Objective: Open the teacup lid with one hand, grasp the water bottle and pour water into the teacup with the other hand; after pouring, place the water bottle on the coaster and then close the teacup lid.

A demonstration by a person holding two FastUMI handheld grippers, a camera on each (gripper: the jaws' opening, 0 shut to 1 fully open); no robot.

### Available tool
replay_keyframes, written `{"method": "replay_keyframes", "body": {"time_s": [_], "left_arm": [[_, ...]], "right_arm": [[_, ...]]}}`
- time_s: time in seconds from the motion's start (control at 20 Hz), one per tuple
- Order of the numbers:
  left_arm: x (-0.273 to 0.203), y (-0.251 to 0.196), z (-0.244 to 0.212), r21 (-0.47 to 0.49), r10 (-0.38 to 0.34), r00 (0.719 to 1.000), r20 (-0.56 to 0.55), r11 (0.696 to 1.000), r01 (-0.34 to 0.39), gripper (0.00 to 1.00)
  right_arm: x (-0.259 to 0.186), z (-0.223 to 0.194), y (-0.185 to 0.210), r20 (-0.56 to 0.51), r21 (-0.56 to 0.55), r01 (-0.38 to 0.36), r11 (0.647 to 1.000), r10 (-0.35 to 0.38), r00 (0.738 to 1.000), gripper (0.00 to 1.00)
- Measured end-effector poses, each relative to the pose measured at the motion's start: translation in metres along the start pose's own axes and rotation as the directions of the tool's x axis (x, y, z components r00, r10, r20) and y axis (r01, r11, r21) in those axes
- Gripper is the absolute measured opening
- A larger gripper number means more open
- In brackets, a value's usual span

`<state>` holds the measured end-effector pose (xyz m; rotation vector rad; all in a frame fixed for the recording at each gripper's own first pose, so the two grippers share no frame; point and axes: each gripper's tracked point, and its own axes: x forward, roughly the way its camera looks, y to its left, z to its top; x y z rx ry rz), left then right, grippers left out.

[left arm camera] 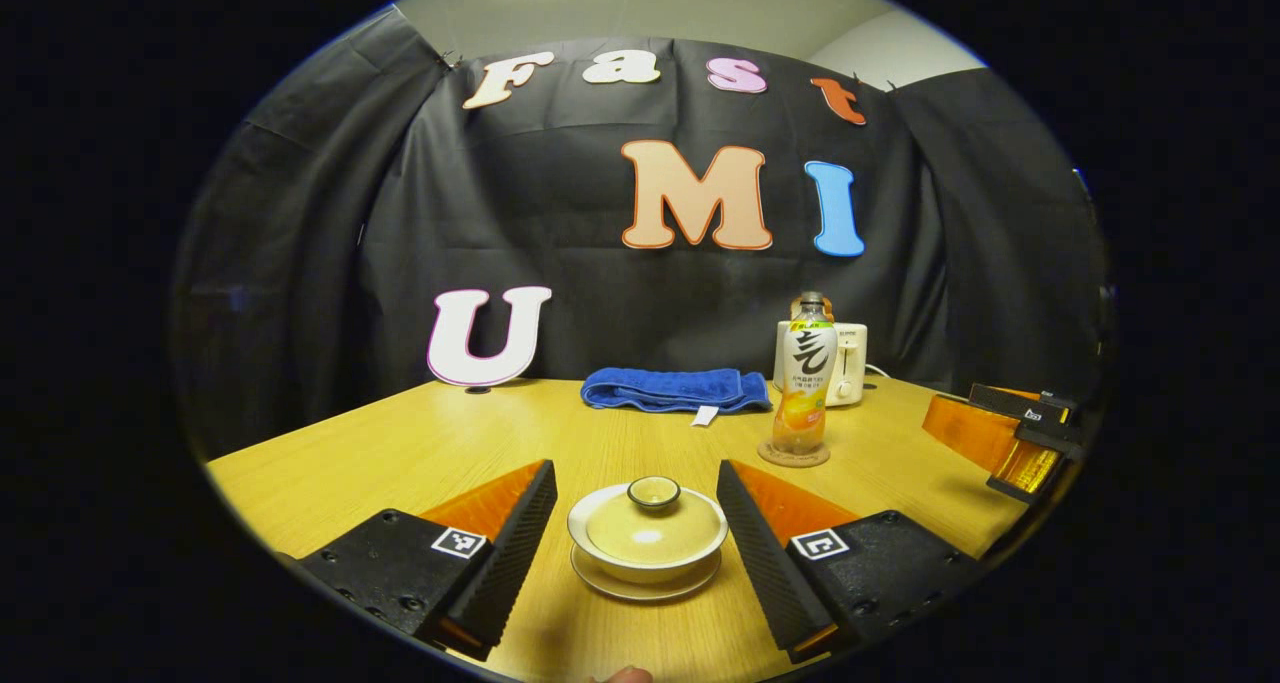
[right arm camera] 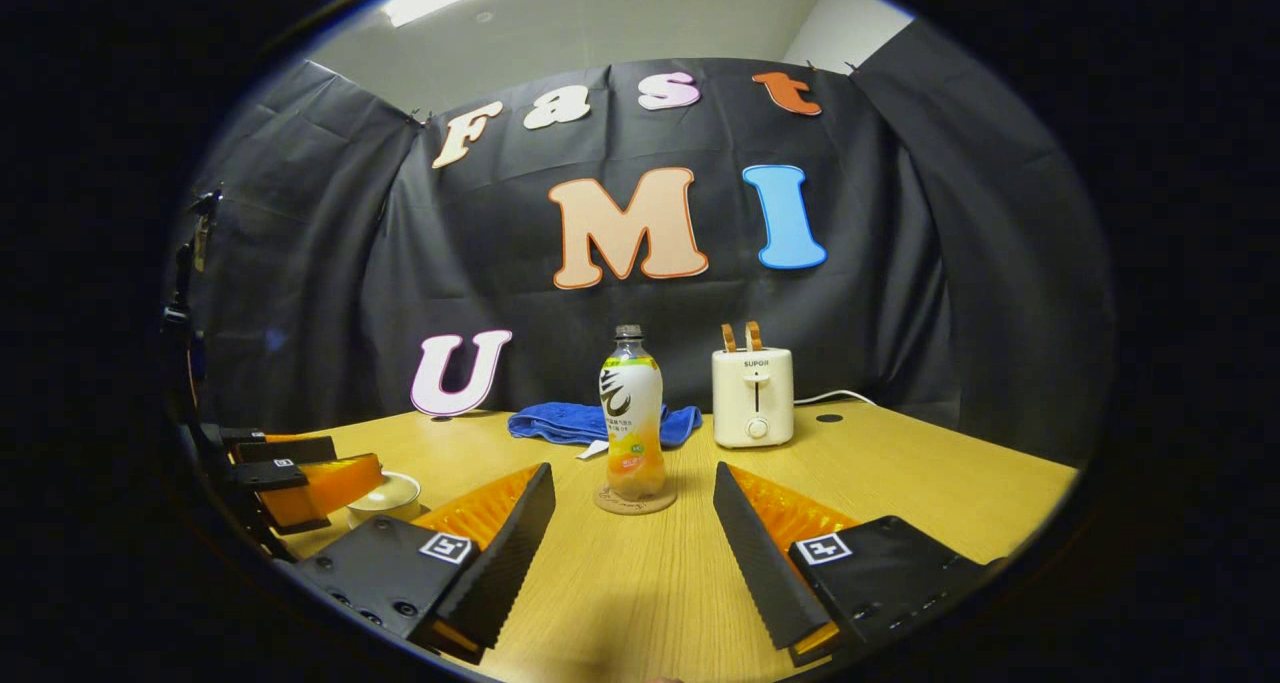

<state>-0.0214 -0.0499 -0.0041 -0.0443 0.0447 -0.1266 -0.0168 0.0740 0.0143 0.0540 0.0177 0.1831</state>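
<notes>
A cream lidded teacup (left arm camera: 648, 535) on a saucer sits between the fingers of my left gripper (left arm camera: 640, 503), which is open and clear of it on both sides. The lid with its round knob (left arm camera: 654, 492) rests on the cup. The water bottle (left arm camera: 805, 381) with orange drink stands upright on a round coaster (left arm camera: 793, 455) behind and to the right. In the right gripper view the bottle (right arm camera: 631, 421) stands on its coaster (right arm camera: 634, 501) just ahead of my open right gripper (right arm camera: 634, 508). The teacup (right arm camera: 385, 496) peeks out at the left beside the left gripper (right arm camera: 290, 478).
A folded blue towel (left arm camera: 675, 389) lies at the back of the wooden table (left arm camera: 420, 453). A white toaster (right arm camera: 752, 396) stands behind the bottle with its cord trailing right. The right gripper (left arm camera: 1005, 433) shows at the right edge of the left gripper view.
</notes>
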Motion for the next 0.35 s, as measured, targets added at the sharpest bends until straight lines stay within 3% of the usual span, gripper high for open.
{"method": "replay_keyframes", "body": {"time_s": [0.05,0.35], "left_arm": [[-0.0006,-0.0003,0.0005,0.002,0.001,1.0,0.004,1.0,-0.001,0.94],[-0.003,-0.002,0.0029,0.041,0.015,0.999,0.029,0.999,-0.016,0.94]], "right_arm": [[-0.0002,-0.0037,-0.001,-0.009,0.003,0.006,1.0,-0.006,1.0,0.96],[-0.0012,-0.0049,-0.0041,-0.006,-0.02,0.038,0.999,-0.038,0.999,0.98]]}}
